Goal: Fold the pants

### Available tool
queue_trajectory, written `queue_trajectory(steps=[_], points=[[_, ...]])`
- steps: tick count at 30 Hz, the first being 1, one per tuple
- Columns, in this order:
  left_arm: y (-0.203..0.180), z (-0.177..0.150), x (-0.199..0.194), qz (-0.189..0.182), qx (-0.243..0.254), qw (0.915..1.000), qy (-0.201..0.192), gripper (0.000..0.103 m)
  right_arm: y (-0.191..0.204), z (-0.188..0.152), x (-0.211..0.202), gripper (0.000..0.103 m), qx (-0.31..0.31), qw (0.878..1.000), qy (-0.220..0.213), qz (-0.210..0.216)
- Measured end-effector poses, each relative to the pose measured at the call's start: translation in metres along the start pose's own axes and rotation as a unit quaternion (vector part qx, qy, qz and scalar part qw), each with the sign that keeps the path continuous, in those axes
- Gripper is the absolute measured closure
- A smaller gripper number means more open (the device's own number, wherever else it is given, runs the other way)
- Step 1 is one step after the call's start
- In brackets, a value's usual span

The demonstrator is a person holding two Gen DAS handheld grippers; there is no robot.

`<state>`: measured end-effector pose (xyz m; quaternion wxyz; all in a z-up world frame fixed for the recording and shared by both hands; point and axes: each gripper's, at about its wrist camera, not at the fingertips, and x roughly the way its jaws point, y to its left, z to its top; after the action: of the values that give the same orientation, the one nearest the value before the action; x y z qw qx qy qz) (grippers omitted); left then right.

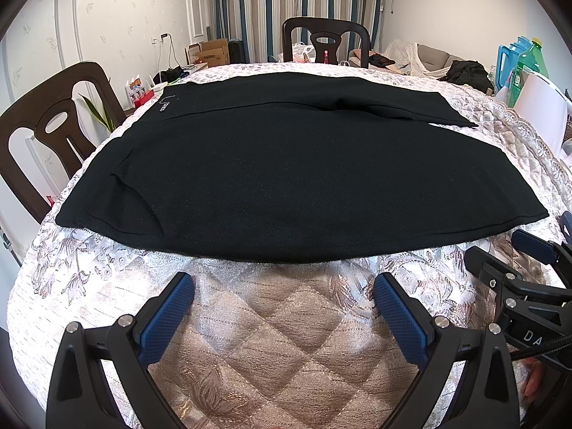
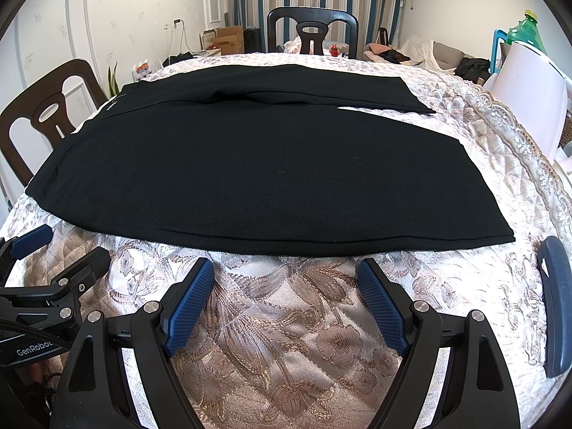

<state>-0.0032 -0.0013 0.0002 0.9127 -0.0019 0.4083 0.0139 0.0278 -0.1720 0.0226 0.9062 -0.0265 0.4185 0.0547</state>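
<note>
Black pants (image 1: 286, 171) lie flat across the quilted table (image 1: 279, 339), waistband to the left and both legs running right; the far leg ends near the right side. In the right wrist view the same pants (image 2: 250, 171) fill the middle. My left gripper (image 1: 284, 286) is open just short of the near edge of the pants, with nothing between its blue pads. My right gripper (image 2: 286, 271) is open too, a little before the same near edge. Each gripper shows at the side of the other's view: the right gripper (image 1: 529, 261) and the left gripper (image 2: 43, 250).
Dark wooden chairs stand at the left (image 1: 46, 132) and at the far side (image 1: 325, 41). A white container (image 2: 532, 96) and green bottles (image 1: 529, 68) sit at the table's right edge. A dark blue curved object (image 2: 556, 304) lies at the near right. Cardboard boxes (image 1: 211, 53) are by the far wall.
</note>
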Motion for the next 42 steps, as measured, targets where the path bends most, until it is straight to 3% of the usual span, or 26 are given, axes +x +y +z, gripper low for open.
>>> queue_trajectory(steps=[34,36,39,40,42], points=[[-0.002,0.003,0.002,-0.008,0.024,0.9995,0.02,0.001,-0.004,0.004,-0.001,0.02,-0.013,1.0,0.006,0.01],[-0.001,0.005,0.002,-0.022,0.04,0.9984,0.032,0.002,-0.006,0.005,0.006,0.02,-0.018,1.0,0.012,0.017],[0.004,0.009,0.0,-0.085,0.075,0.9911,0.069,0.002,-0.014,0.007,-0.003,0.02,-0.018,0.998,0.02,0.055],[0.006,0.01,-0.002,-0.099,0.077,0.9893,0.074,0.002,-0.017,0.009,-0.01,0.02,-0.022,0.997,0.011,0.072],[0.014,0.014,-0.008,-0.124,0.068,0.9868,0.079,0.002,-0.02,0.015,-0.021,0.02,-0.036,0.997,-0.015,0.065]])
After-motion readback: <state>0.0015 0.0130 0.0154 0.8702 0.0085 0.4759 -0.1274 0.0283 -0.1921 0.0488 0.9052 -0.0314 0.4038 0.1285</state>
